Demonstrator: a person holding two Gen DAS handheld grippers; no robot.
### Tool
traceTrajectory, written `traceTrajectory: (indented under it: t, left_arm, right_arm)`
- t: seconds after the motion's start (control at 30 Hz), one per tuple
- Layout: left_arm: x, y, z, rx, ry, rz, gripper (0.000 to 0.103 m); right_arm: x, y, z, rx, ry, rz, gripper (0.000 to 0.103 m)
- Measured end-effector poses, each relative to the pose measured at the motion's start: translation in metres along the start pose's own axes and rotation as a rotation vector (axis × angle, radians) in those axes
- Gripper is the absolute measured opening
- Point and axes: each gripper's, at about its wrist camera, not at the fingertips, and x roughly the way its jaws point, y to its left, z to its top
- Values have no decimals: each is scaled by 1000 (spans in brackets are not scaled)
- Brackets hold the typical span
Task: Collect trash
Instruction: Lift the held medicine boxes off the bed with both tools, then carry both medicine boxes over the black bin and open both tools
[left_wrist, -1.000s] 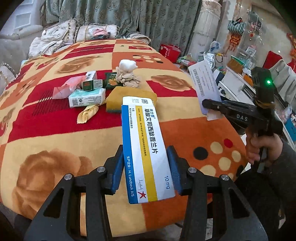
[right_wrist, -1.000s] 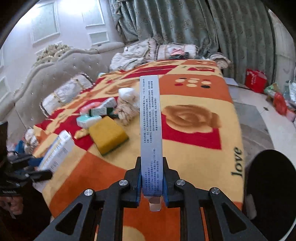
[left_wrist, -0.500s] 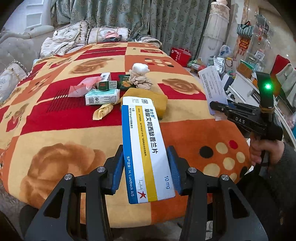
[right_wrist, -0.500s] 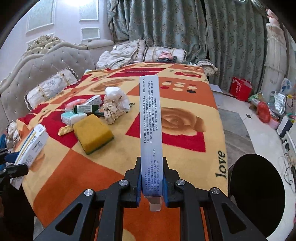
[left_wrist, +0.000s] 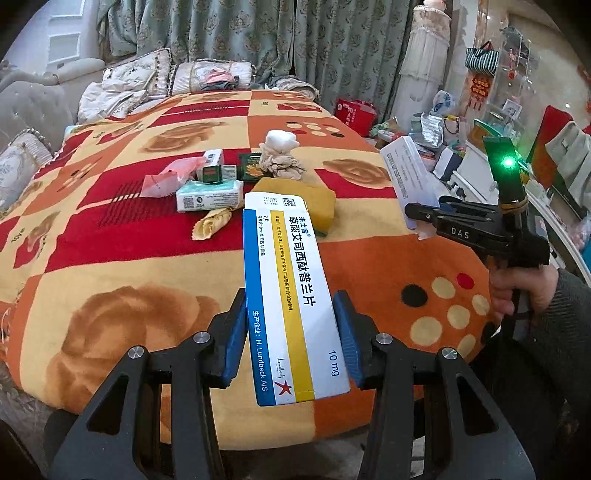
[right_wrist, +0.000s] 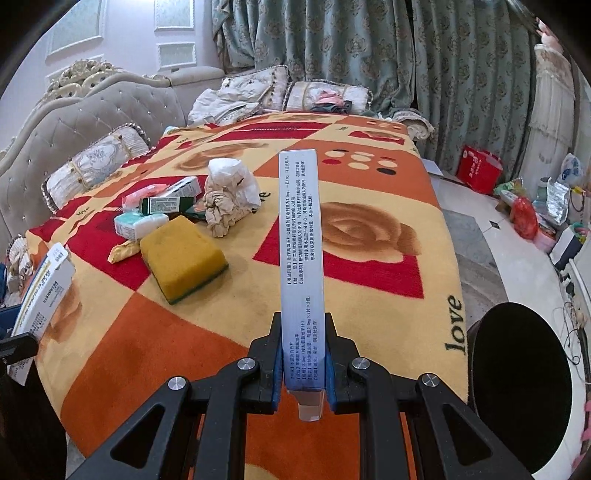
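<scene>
My left gripper (left_wrist: 291, 328) is shut on a white, blue and yellow medicine box (left_wrist: 291, 288), held flat above the near edge of the blanket-covered bed (left_wrist: 110, 273). My right gripper (right_wrist: 303, 354) is shut on a thin grey-white medicine box (right_wrist: 301, 258), held on edge. The right gripper also shows in the left wrist view (left_wrist: 417, 216), at the bed's right side, with its box (left_wrist: 406, 177). A pile of trash lies mid-bed: a yellow sponge (right_wrist: 183, 258), crumpled tissue (right_wrist: 229, 195), a tissue pack (left_wrist: 208, 195), small boxes (left_wrist: 218, 171) and a pink wrapper (left_wrist: 166, 181).
A round black bin (right_wrist: 524, 384) stands on the floor right of the bed's near corner. A tufted headboard (right_wrist: 92, 118) and pillows (right_wrist: 255, 92) line the far side. Clutter and a red bag (right_wrist: 480, 168) lie on the floor by the curtains.
Both grippers have drawn back from the bed and risen a little, each still holding its box. The black bin has come further into the right wrist view.
</scene>
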Motion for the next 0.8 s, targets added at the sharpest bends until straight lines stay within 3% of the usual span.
traceTrajectory:
  t: [0.6,0.8]
  left_arm:
    - [-2,-22,1,61,5,15,43]
    - [10,-35,5,89,20,-24,43]
  right_arm:
    - [-18,-15,-5,43,-46,-18,17]
    - [-34,-33,-11,86,-83,-36,17]
